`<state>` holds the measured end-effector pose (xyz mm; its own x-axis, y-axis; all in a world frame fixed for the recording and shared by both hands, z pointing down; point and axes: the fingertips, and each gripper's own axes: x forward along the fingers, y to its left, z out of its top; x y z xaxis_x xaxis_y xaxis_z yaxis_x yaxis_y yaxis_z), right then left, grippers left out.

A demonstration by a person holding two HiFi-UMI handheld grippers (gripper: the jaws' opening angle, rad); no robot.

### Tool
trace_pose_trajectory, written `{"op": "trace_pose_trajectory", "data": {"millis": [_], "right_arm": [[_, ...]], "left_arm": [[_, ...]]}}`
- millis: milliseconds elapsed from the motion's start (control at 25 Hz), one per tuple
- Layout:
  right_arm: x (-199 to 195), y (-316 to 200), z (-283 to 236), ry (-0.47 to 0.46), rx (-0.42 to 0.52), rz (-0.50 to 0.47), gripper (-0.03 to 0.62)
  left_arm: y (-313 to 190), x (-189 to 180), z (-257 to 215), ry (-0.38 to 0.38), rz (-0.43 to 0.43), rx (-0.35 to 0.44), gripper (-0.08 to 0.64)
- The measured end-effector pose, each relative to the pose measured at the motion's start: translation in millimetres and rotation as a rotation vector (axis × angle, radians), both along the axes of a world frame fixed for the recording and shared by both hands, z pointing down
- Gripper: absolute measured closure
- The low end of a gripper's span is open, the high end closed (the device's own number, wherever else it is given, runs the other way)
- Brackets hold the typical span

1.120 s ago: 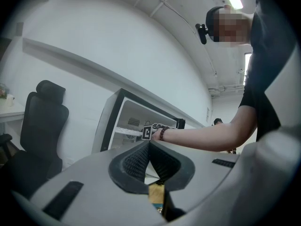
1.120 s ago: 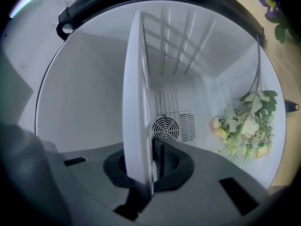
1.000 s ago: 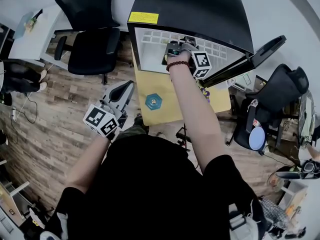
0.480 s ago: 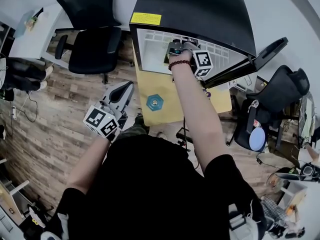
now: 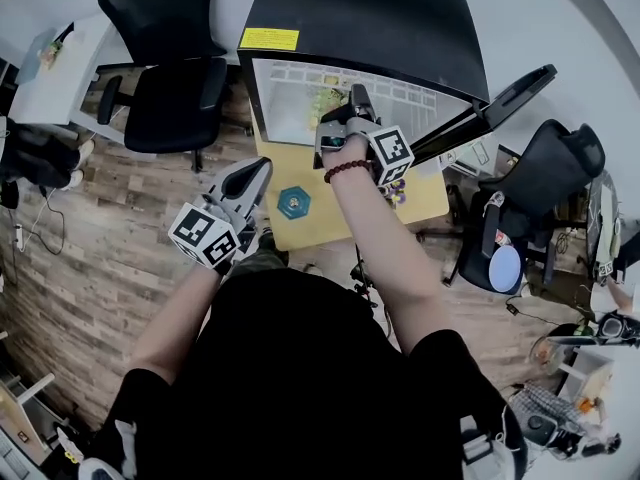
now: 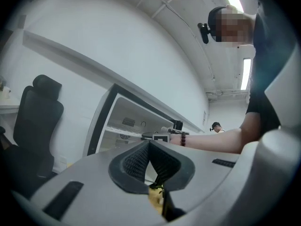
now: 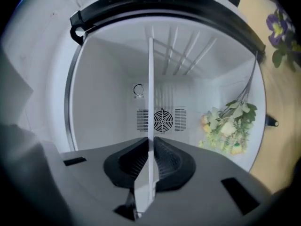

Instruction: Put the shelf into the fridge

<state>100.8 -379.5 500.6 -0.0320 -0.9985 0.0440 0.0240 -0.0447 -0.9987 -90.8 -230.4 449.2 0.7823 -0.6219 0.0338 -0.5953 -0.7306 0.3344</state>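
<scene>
The small black fridge [image 5: 372,23] stands on a yellow table with its door [image 5: 505,98] swung open to the right. My right gripper [image 5: 338,120] is at the fridge's opening, shut on the shelf [image 7: 151,98], a thin pale panel that I see edge-on, reaching into the white interior [image 7: 103,107]. A bunch of pale flowers [image 7: 226,125] lies inside the fridge on the right. My left gripper [image 5: 252,176] hangs left of the table, shut with nothing in it [image 6: 149,144].
On the yellow table [image 5: 335,223] in front of the fridge lie a blue hexagonal object [image 5: 293,204] and purple flowers [image 5: 396,192]. A black office chair [image 5: 165,78] stands left of the fridge, another chair [image 5: 545,193] to the right. The floor is wood.
My right gripper with the shelf has drawn back a little toward me at the fridge's opening. The flowers inside now show. The left gripper stays where it was.
</scene>
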Motion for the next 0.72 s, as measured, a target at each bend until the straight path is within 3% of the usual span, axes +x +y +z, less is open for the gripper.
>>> {"op": "trace_pose_trajectory", "data": {"millis": [240,360,440,600,720], "right_arm": [[6,58,-14,0.141,0.006,-0.073,0.592],[18,79,-24,0.284,0.034,-0.108,0.592],[23,88,-35,0.423,0.077,-0.154,0.592],[28,110,-55,0.814,0.148,-0.227,0.591],[20,125,-72,1.036,0.211,-0.269,0.591]], "left_arm": [[4,20,-7,0.028,0.01,0.014,0.54],[8,30,-10,0.035,0.015,0.027,0.54],[11,37,-12,0.041,0.015,0.034,0.54],[17,49,-17,0.049,0.023,0.052,0.541],[18,53,-22,0.051,0.018,0.064,0.541]]}}
